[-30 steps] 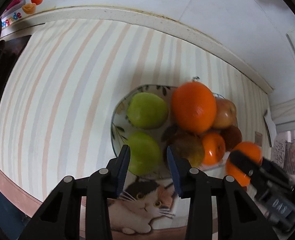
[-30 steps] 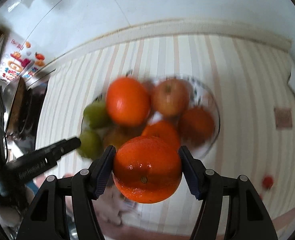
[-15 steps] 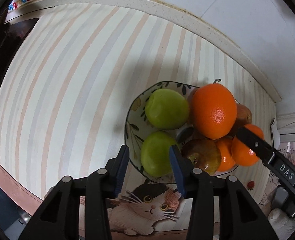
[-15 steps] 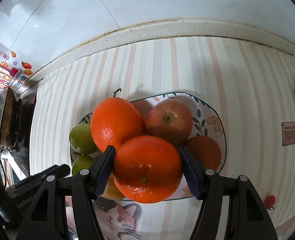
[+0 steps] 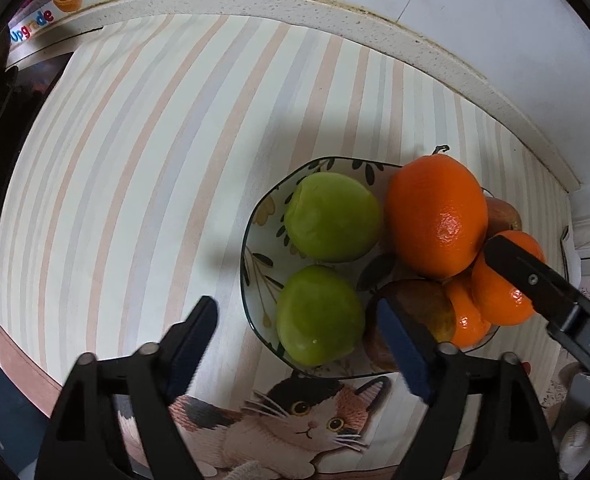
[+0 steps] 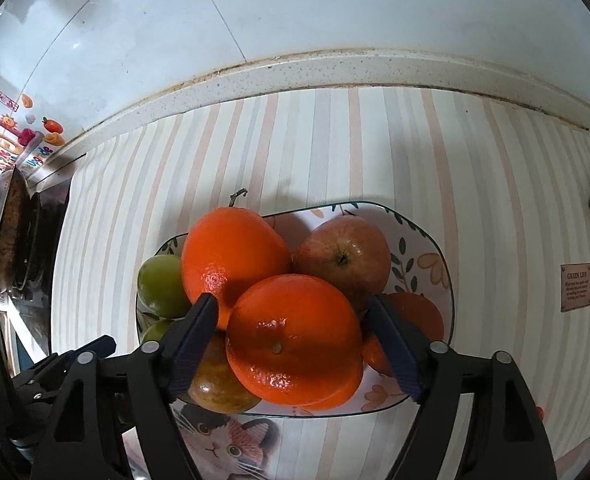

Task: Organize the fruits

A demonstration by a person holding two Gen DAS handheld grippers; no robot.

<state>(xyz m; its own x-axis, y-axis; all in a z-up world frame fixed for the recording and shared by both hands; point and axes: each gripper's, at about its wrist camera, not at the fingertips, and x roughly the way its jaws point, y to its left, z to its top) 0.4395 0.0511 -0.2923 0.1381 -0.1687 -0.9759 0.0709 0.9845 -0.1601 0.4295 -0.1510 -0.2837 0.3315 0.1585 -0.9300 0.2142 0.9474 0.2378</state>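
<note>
Atop heaped fruit bowl (image 6: 435,244), glossy orange (image 6: 295,340)

Red apple (image 5: 503,216) mostly hidden behind large orange (image 5: 435,216); cat picture (image 5: 295,428) cut off at 6 o'clock; wall stickers (image 6: 15,140) too small to read.

Glossy dimpled orange (image 6: 295,340), glazed ceramic bowl (image 6: 435,248) — matt striped mat (image 5: 135,160), speckled stone ledge (image 6: 335,68).
</note>
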